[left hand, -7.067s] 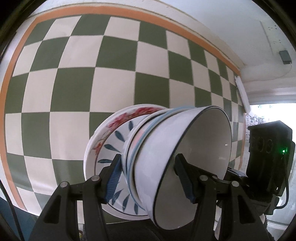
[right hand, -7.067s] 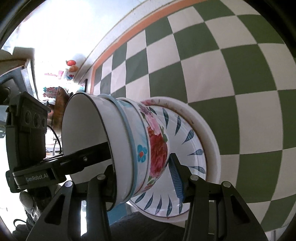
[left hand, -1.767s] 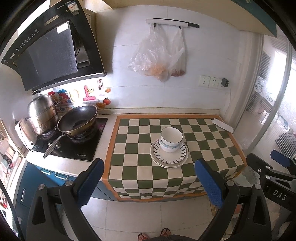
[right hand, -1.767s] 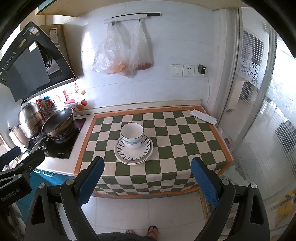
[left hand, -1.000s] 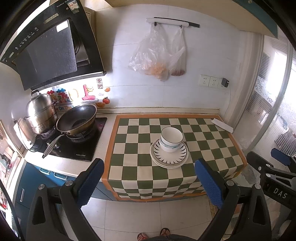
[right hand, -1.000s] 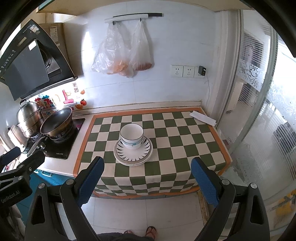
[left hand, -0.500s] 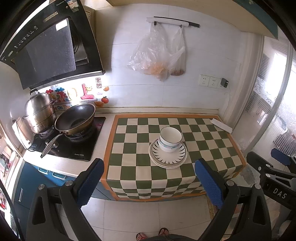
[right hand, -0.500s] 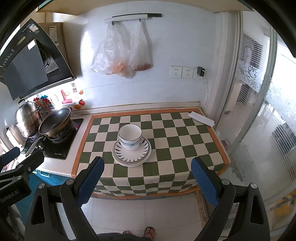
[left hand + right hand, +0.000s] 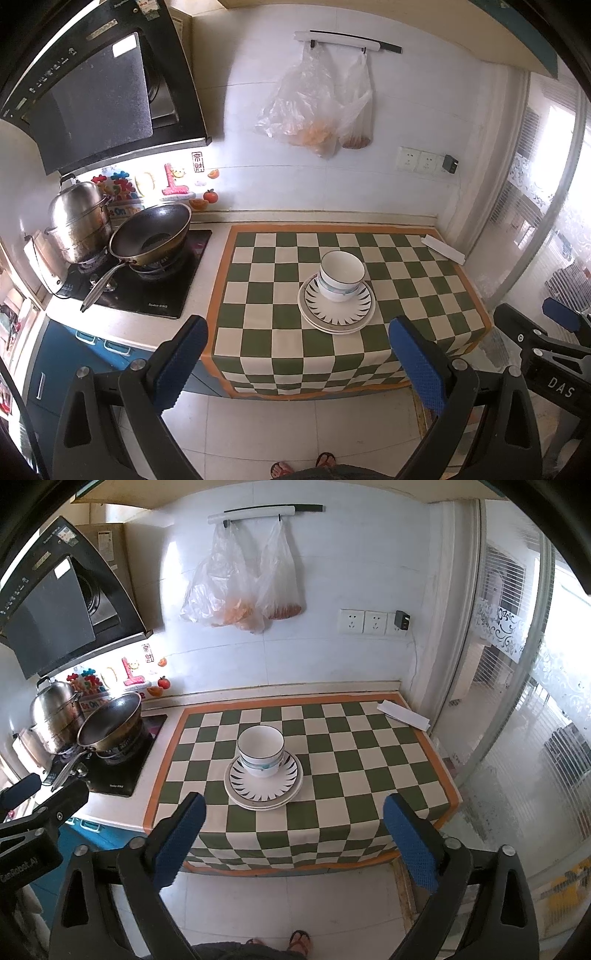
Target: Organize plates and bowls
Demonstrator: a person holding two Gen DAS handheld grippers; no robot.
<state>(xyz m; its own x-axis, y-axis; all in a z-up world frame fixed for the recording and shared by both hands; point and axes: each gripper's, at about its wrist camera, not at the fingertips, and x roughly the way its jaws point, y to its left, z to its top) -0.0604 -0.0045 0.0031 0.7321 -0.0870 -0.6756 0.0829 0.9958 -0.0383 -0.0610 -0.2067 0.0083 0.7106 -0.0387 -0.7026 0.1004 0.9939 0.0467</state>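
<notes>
1. With both tools held well back from the counter, the left gripper (image 9: 297,354) stands with its blue pads spread wide and nothing between them. The right gripper (image 9: 293,830) is likewise spread and empty.
2. Seen from the left wrist, the right tool's body sits at about 4 o'clock; seen from the right wrist, the left tool's body sits at about 8 o'clock. The two are well apart, side by side.
3. The stacked bowls (image 9: 341,275) stand upright, nested, on the stacked plates (image 9: 336,312). The whole pile rests near the middle of the checkered cloth (image 9: 280,317), at about 12 o'clock from each pair of pads.
4. Judgement: the stacking appears complete, and the step in hand is a clear retreat. Hold both tools level and away from the cloth's hanging front edge so that nothing is snagged or dragged.
5. The bowls sit slightly toward the 10 o'clock side of the plates, not centred. If a correction is wanted, approach from both sides at once and nudge low on the bowl wall, since a high push could tip the nest.
6. The wok (image 9: 151,232) and steel pot (image 9: 79,218) lie at 9 to 10 o'clock from the pile, well apart from it. The white paper strip (image 9: 402,710) lies at 2 o'clock near the cloth's corner.
</notes>
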